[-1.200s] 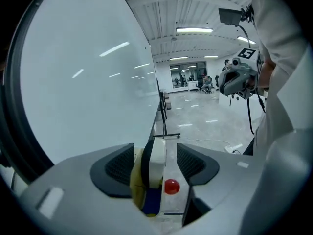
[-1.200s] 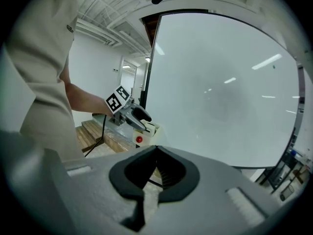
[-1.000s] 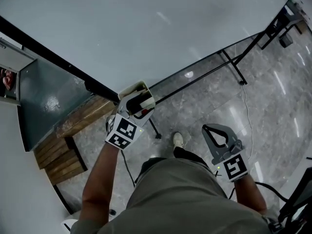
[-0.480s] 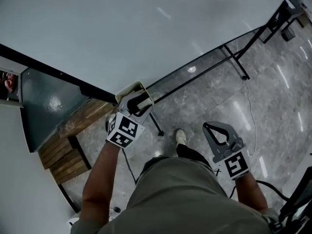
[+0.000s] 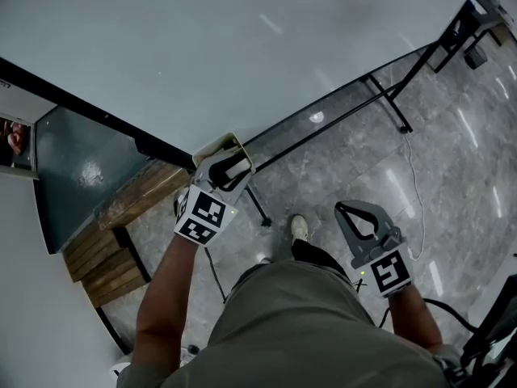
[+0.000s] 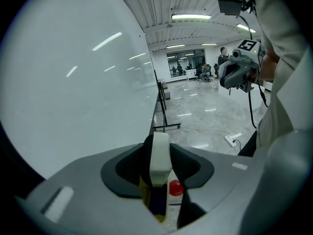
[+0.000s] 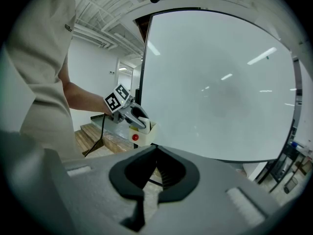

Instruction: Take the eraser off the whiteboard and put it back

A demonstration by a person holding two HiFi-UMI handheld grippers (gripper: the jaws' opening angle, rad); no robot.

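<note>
Right gripper [image 5: 350, 211] is down by the person's side, grey plastic fingers pinched together on nothing; the floor [image 5: 363, 160] under it is glossy grey stone-look tile; further out, the left gripper [image 5: 229, 168] has just been closing its fingers onto the eraser [image 6: 159, 153], and now they're clamped on it; it's a chunky cream plastic block with a round red dot, sitting at the lower corner of the smooth, shiny whiteboard [image 5: 242, 47].

left hand-held gripper [image 5: 227, 168] closing on eraser [image 6: 159, 156], right [image 5: 356, 212] shut
</note>
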